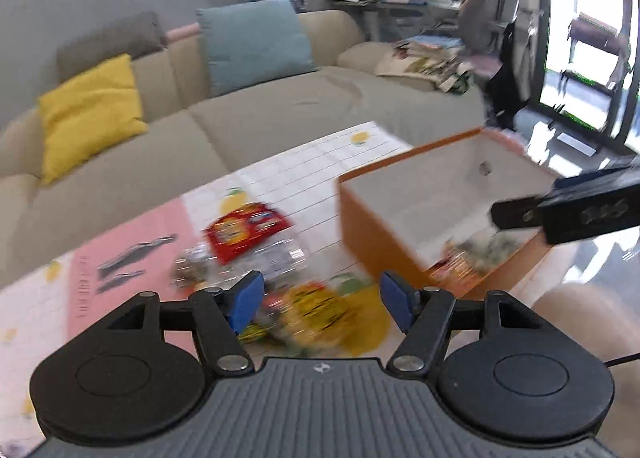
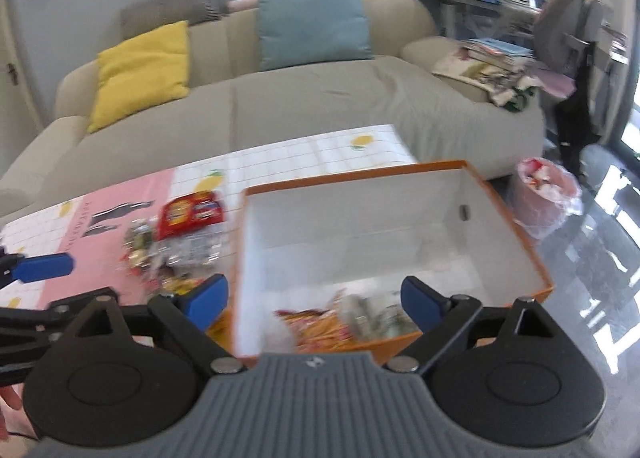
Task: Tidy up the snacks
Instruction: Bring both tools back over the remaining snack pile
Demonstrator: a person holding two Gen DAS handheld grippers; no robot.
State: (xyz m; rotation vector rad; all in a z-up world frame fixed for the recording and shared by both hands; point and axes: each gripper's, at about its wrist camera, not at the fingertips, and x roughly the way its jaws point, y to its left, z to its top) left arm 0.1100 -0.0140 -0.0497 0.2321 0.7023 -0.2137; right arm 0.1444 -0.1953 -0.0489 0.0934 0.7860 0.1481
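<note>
An orange box with white inside (image 1: 376, 234) (image 2: 508, 214) stands on the table's right part and holds several snack packets (image 2: 340, 322). A pile of loose snacks lies to its left: a red packet (image 1: 244, 230) (image 2: 190, 212), clear-wrapped packs (image 2: 188, 248) and a yellow packet (image 1: 316, 310). My left gripper (image 1: 322, 300) is open and empty, just above the yellow packet. My right gripper (image 2: 314, 300) is open and empty over the box's near edge. The right gripper also shows in the left wrist view (image 1: 560, 210), over the box. A finger (image 2: 42, 266) of the left gripper shows in the right wrist view.
The table wears a pink and white checked cloth (image 1: 120, 282) (image 2: 320, 154). A beige sofa (image 2: 320, 106) with yellow and blue cushions runs behind it. A pink-bagged bin (image 2: 546, 194) stands on the floor right of the table. A cluttered desk and chair (image 2: 568, 26) stand far right.
</note>
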